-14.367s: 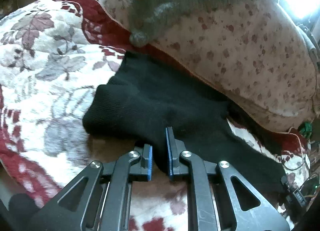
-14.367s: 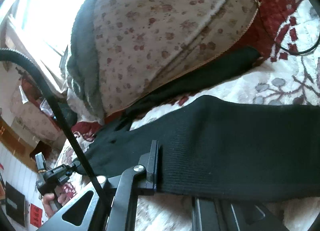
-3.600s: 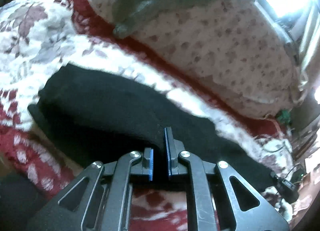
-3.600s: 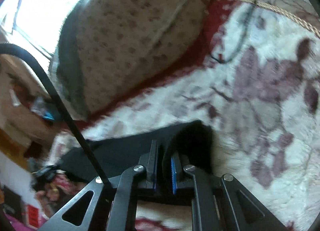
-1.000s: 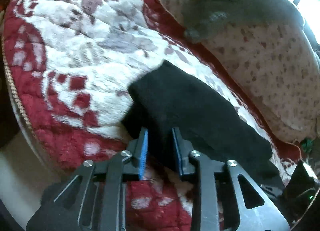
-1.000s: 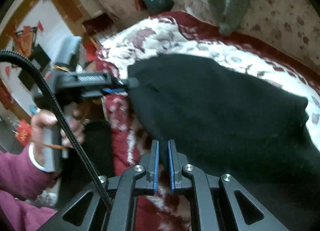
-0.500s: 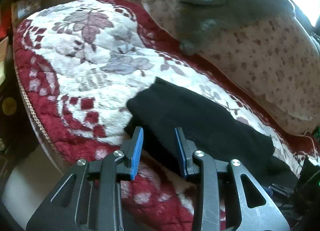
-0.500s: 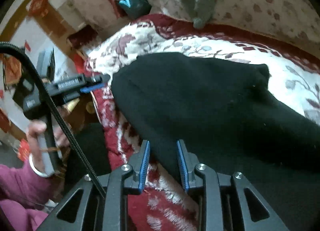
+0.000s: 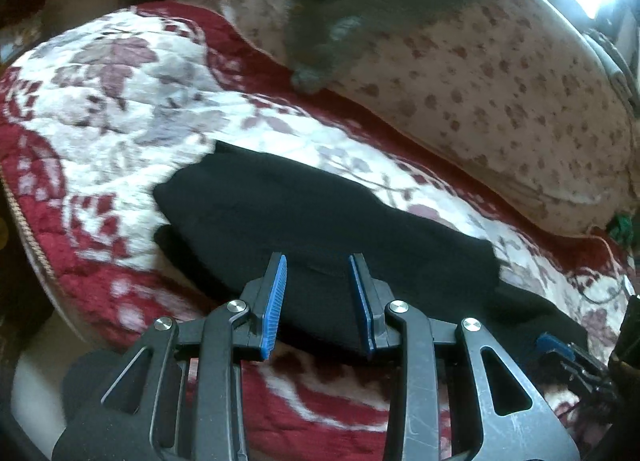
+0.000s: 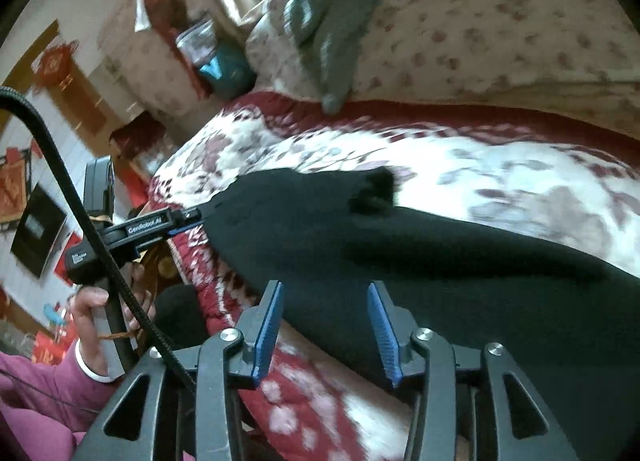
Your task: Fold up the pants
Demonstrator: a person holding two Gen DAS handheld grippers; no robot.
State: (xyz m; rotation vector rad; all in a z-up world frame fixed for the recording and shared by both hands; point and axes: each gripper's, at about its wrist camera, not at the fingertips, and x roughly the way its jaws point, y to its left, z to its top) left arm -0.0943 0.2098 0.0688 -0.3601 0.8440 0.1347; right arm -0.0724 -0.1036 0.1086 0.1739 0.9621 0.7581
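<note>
- Red-and-white floral quilt point(image 9: 120, 109) covers the bed; black pants point(image 9: 320, 221) lie folded on it near its front edge.
- Left wrist view, nearest: left gripper point(image 9: 318, 297), jaws spread wide, blue pads on either side of the pants' near edge without closing on the cloth.
- Same view, lower right: blue-tipped end of the right gripper point(image 9: 554, 343) beside the far end of the pants.
- Same view, farther: folded upper layer of the pants lies over a lower layer that shows at the left end; behind, a spotted duvet point(image 9: 500, 61) with a grey garment point(image 9: 360, 1) draped on it. Bright window at top right.
- Right wrist view, nearest: right gripper point(image 10: 328, 321), jaws likewise spread, empty, with the pants point(image 10: 400, 261) between and beyond the pads.
- Only this view shows: a black cable point(image 10: 80, 221) crossing the left side; the person's left hand point(image 10: 100, 309), pink-sleeved, holding the left gripper point(image 10: 188, 221), whose tip is at the pants' far corner; a small bunched lump on the pants' upper edge; a teal object point(image 10: 224, 69) and room furniture beyond the bed.
- Farthest: duvet point(image 10: 500, 21) and grey garment point(image 10: 336, 1).
</note>
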